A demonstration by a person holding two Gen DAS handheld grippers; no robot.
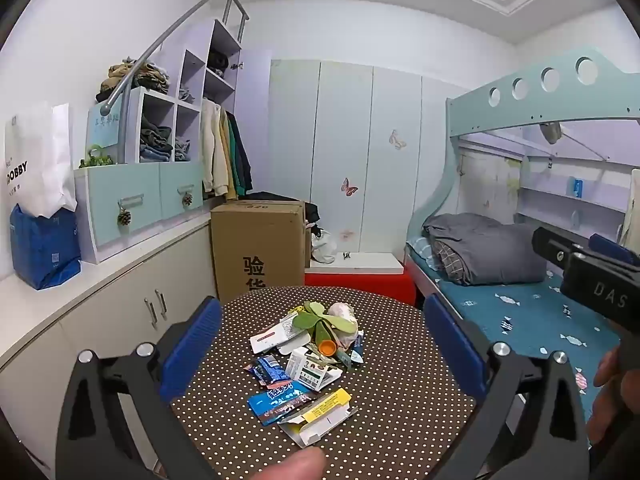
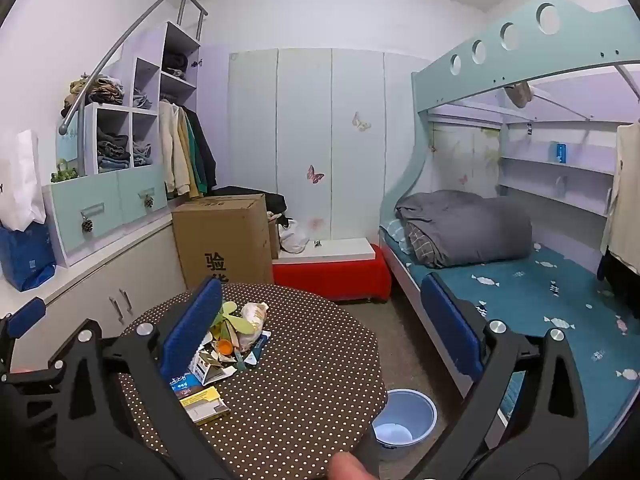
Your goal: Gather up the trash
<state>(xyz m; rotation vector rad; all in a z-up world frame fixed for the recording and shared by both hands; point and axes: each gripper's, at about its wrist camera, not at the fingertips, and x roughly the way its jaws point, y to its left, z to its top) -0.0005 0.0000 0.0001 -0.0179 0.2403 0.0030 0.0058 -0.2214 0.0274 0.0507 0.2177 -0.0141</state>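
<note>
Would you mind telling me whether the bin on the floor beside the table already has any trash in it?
Empty: the right wrist view looks down into the bin and shows only its bare pale bottom.

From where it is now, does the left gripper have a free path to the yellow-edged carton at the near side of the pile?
Probably yes: the left gripper is open above the table, and nothing lies between it and the yellow-edged carton.
</note>
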